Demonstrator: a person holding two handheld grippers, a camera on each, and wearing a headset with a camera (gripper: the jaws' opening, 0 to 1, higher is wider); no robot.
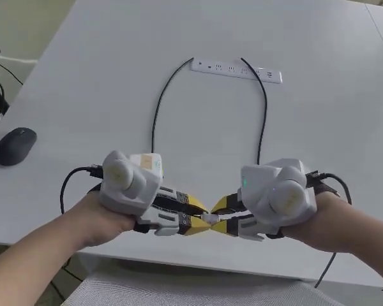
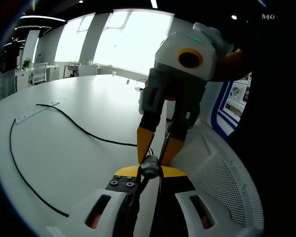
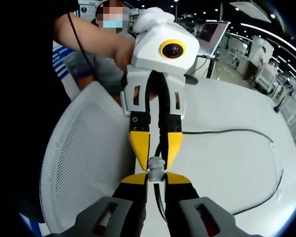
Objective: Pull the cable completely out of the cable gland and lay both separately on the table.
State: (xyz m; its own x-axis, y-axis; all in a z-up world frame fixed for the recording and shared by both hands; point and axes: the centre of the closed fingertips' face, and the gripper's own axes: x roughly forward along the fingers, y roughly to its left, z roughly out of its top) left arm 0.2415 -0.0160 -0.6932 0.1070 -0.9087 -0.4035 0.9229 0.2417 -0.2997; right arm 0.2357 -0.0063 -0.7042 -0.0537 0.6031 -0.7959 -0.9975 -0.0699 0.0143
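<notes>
White desk [image 1: 319, 95], smooth and matte, runs from the near edge up to a white power strip [image 1: 236, 70] lying flat near its far side. A dark grey mouse [image 1: 16, 145] sits by the left edge, well apart from everything else. From the strip's two ends a black cable [image 1: 265, 115] bends down across the desktop in a wide loop towards the person.

In the left gripper view the room behind is bright, with tall windows and more pale desks and chairs far off. Beyond the desk's near edge is the white mesh of a chair [image 3: 79, 163].

Close to the near edge of the desk, held just above it, the two tools meet tip to tip. The left tool [image 1: 198, 220] comes in from the left and the right tool [image 1: 221, 218] from the right, each in a bare hand. Between their yellow tips is the small grey cable gland [image 1: 210, 218]. It is off the desk, carried by the tools alone.

Both gripper views show the gland sitting at the ends of that view's own jaws, with the other tool's jaws pressed in against it from the opposite end. Both tools are closed down narrow on the gland. The thin black cable passes through the gland and carries on between the jaws on either side. Whether either tool also pinches the cable itself I cannot tell.
</notes>
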